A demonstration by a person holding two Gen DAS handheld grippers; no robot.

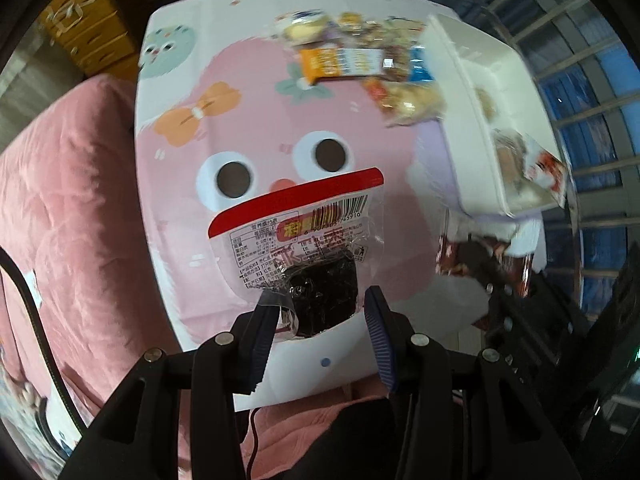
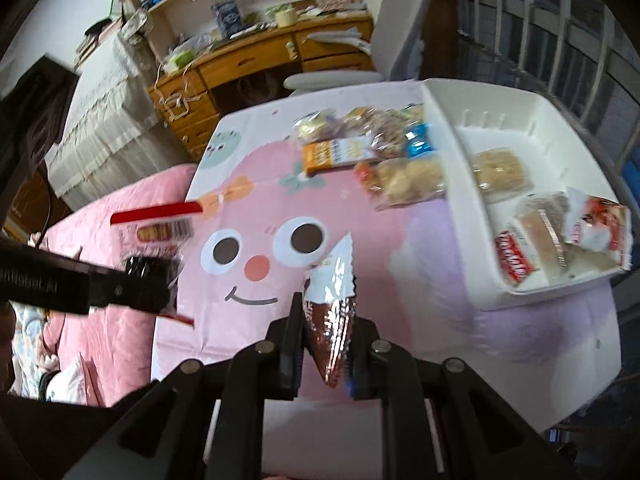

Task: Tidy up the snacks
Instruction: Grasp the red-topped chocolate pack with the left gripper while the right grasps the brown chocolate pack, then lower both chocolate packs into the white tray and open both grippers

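Left fingers (image 1: 374,332): spread; my left gripper (image 1: 320,320) has a clear packet (image 1: 296,248) lying between the pads, its crumpled lower corner against the left pad, the right pad standing apart from it. Whether the packet is truly pinched, I cannot tell.
Right fingers (image 2: 290,344): pressed onto a brown foil packet (image 2: 332,312); my right gripper (image 2: 320,350) pinches its lower end, and its white tip points up and away from me.
Clear packet: red band on top, barcode and label below, a dark block inside. In the right view (image 2: 156,240) it hangs off my left gripper (image 2: 152,284), above the table's left edge.
Table (image 1: 256,128): covered by a pink cartoon-face cloth with two big eyes.
Snack pile (image 2: 372,148): several wrapped snacks bunched at the far side of the table, just beside the bin, among them an orange box (image 2: 340,154) and a blue-wrapped piece (image 2: 418,142).
Bin (image 2: 480,96): white, open, on the table's right side.
Bin contents: a pale square biscuit pack (image 2: 498,172) toward the far end; red-and-white packets (image 2: 596,230) and a clear-wrapped piece (image 2: 540,236) at the near end.
Surroundings: pink blanket (image 1: 76,208) left of the table; a wooden desk (image 2: 256,64) and white chair (image 2: 400,28) beyond it.
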